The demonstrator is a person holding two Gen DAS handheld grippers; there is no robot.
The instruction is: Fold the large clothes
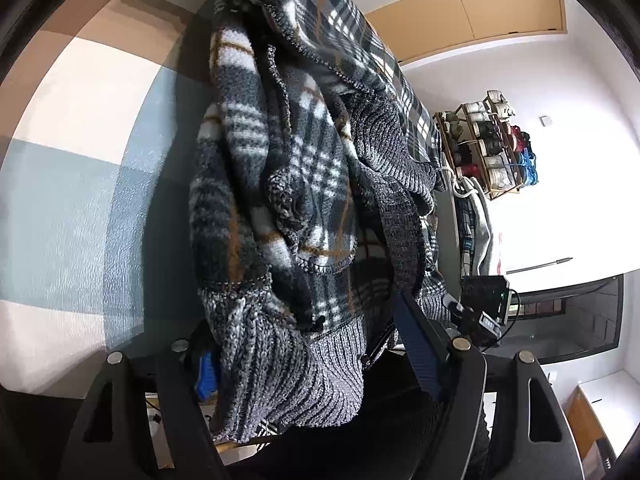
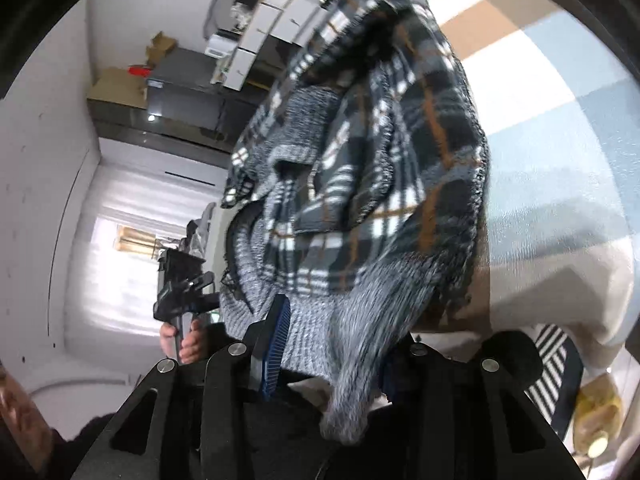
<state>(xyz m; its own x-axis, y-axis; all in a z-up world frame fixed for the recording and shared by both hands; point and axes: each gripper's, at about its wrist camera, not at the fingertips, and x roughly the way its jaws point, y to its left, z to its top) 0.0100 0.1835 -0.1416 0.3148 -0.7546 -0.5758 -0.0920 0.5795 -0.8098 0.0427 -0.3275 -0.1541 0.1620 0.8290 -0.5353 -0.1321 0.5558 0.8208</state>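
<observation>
A plaid fleece jacket (image 1: 288,168) with a grey ribbed knit hem (image 1: 280,376) lies bunched on a checked bed cover (image 1: 72,184). My left gripper (image 1: 304,328) stands open around the hem. Its left pad touches the knit, and a dark gap separates the right pad from it. In the right wrist view the same jacket (image 2: 380,152) fills the middle. My right gripper (image 2: 340,328) is shut on the knit hem (image 2: 344,320): the left pad presses the cloth, and the right finger is hidden behind it. A hand holds the left gripper (image 2: 180,300) further left.
A rack of shoes (image 1: 488,148) stands against the white wall, with wooden wardrobe doors (image 1: 480,12) beyond it. White drawer units (image 2: 260,28), cardboard boxes (image 2: 116,84) and a dark desk (image 2: 188,92) line the far wall. A striped chair (image 2: 556,360) stands beside the bed.
</observation>
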